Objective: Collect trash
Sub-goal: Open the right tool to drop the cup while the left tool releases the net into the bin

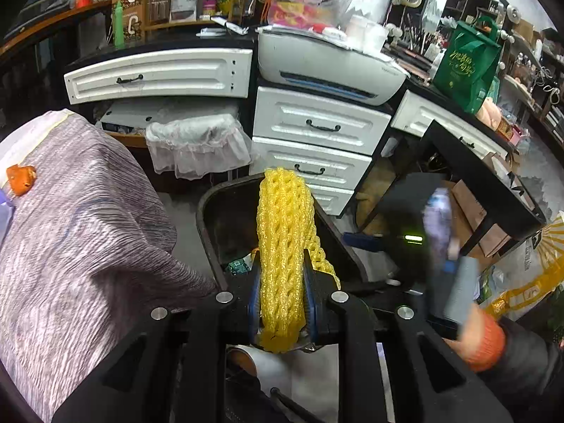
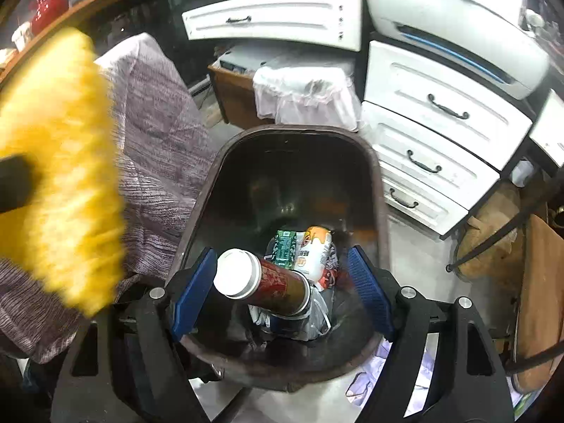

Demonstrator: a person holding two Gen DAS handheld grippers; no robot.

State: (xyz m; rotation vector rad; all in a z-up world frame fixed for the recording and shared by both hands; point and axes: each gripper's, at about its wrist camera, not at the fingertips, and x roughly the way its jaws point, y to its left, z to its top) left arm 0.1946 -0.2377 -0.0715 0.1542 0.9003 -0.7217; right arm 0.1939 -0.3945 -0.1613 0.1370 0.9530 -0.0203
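Yellow net (image 1: 282, 264) is pinched in the left gripper (image 1: 282, 282); carry it past the bin (image 1: 211, 211) rim ahead, then let go, while the right gripper (image 2: 282, 282) hangs open over the bin.

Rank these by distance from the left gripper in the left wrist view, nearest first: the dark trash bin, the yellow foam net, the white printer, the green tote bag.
1. yellow foam net: clamped in the jaws of the left gripper.
2. dark trash bin: just beyond and below the net.
3. white printer: on the cabinet behind the bin.
4. green tote bag: far right, on the desk; farther back than the printer.
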